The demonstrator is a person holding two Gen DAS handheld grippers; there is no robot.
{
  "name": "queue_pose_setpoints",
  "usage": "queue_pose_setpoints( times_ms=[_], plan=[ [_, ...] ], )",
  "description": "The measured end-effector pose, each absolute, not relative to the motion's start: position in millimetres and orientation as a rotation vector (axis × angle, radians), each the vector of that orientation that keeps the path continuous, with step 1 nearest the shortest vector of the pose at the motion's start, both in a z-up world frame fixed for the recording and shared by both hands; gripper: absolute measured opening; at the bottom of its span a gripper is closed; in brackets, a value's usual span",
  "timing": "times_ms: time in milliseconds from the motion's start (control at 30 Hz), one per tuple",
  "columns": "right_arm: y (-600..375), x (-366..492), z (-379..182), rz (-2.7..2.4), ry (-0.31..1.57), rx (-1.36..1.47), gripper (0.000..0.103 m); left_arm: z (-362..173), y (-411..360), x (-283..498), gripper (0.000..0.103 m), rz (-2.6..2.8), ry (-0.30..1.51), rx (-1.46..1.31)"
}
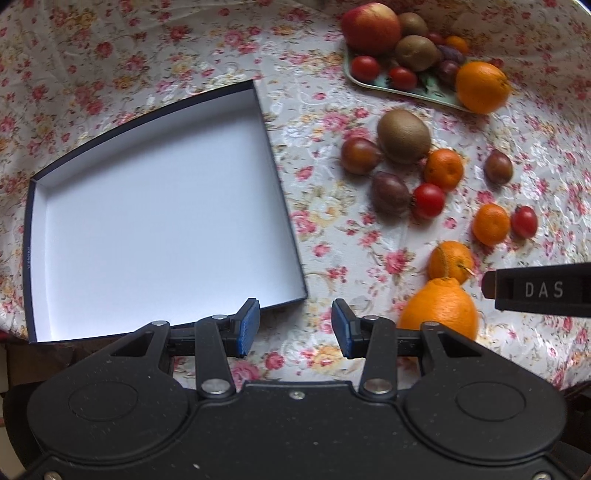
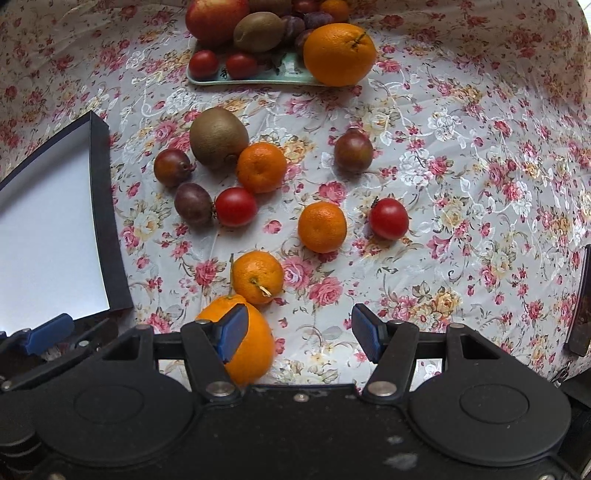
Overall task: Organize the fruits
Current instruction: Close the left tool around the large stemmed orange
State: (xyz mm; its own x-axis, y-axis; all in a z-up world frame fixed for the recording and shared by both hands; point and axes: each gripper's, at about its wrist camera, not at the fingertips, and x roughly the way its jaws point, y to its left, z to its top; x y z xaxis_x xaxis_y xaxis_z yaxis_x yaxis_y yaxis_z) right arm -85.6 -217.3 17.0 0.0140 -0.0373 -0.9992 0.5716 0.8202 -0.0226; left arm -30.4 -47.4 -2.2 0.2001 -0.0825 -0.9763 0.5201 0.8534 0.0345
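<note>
Both hand-held grippers hang spread and empty: the left hand-held gripper (image 1: 295,328) sits by the bare box (image 1: 166,206), ready to receive, while the right hand-held gripper (image 2: 299,334) lines up beside the big orange (image 2: 255,343) on the table (image 2: 461,184); loose fruit waits nearby.

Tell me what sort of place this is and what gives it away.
Probably a home dining or kitchen table: a floral-patterned tablecloth covers it, a pale green rectangular tray holds mixed fruit, including a red apple, and loose fruit lies beside an empty dark-edged white cardboard box.
</note>
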Motion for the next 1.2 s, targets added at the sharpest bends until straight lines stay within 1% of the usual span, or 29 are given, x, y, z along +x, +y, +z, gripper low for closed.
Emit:
queue_pose_setpoints(
  times_ms=[333, 667, 767, 833, 933, 1200],
  plan=[
    [-250, -114, 17, -0.541, 1.483, 0.54, 0.065, -1, -84, -58, 0.051, -0.651, 1.359, 0.368],
    [-275, -139, 18, -0.574, 1.474, 0.58, 0.065, -12, -115, -72, 0.051, -0.685, 1.408, 0.369],
    [-281, -147, 19, -0.584, 1.468, 0.603, 0.065, -16, -123, -79, 0.055, -0.656, 1.377, 0.435],
    [-285, -150, 19, -0.588, 1.462, 0.621, 0.065, -19, -126, -82, 0.061, -0.654, 1.363, 0.463],
    [-289, -154, 22, -0.586, 1.452, 0.646, 0.065, -24, -127, -84, 0.066, -0.647, 1.35, 0.476],
    [-286, -150, 25, -0.566, 1.446, 0.648, 0.065, -31, -131, -83, 0.07, -0.635, 1.377, 0.483]
  ],
)
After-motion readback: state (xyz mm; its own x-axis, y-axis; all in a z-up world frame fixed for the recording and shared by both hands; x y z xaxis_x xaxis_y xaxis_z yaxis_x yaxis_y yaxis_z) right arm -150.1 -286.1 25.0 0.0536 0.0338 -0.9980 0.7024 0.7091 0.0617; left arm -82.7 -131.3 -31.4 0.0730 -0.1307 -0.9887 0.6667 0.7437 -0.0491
